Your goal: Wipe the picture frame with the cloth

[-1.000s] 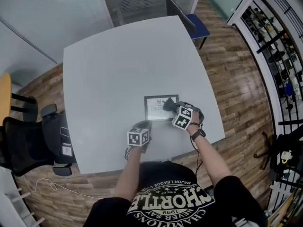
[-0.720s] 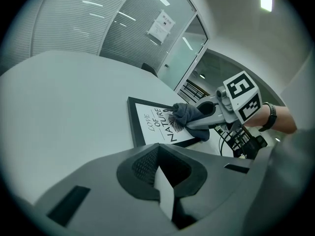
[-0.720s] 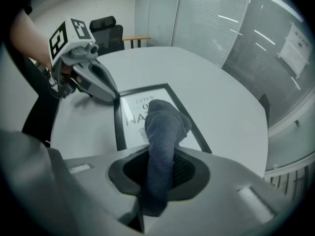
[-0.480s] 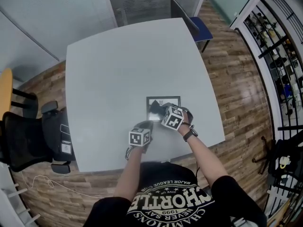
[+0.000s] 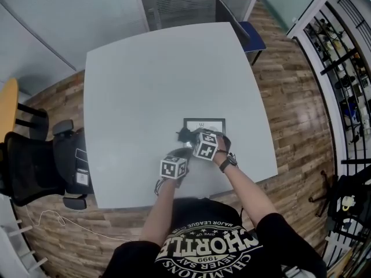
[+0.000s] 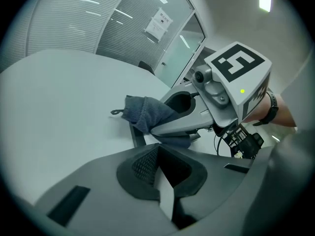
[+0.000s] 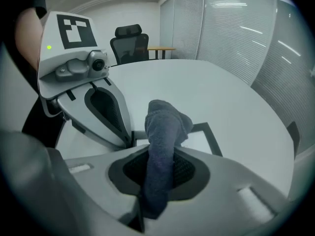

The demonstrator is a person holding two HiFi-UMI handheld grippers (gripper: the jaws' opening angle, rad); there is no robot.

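Grey cloth [image 7: 162, 132] is clamped between the jaws of the right gripper [image 7: 157, 173], with a bunched end projecting fwd past the tips and a short tail hanging back toward the camera. In the head view, the right gripper [image 5: 200, 141] is positioned over the near-left part of the picture frame [image 5: 204, 121]. The frame lies flat on the white table [image 5: 145, 86], toward the table edge nearest the person. The cloth [image 5: 185, 135] is seen at the frame's left side, at or just past its dark border; contact w/ the glass cannot be confirmed. The frame's far edge runs left-right across the person's front, so the unwiped area is judged to lie fwd and to the right of the cloth. A stroke along that axis is therefore indicated. The left gripper [image 5: 174, 167] is held just beside the frame's near-left corner, jaws closed w/ nothing between them; it is not touching the frame. The right gripper is thus the nearer and the working tool. If the frame slides under the stroke, bracing w/ the left gripper may be reqd.
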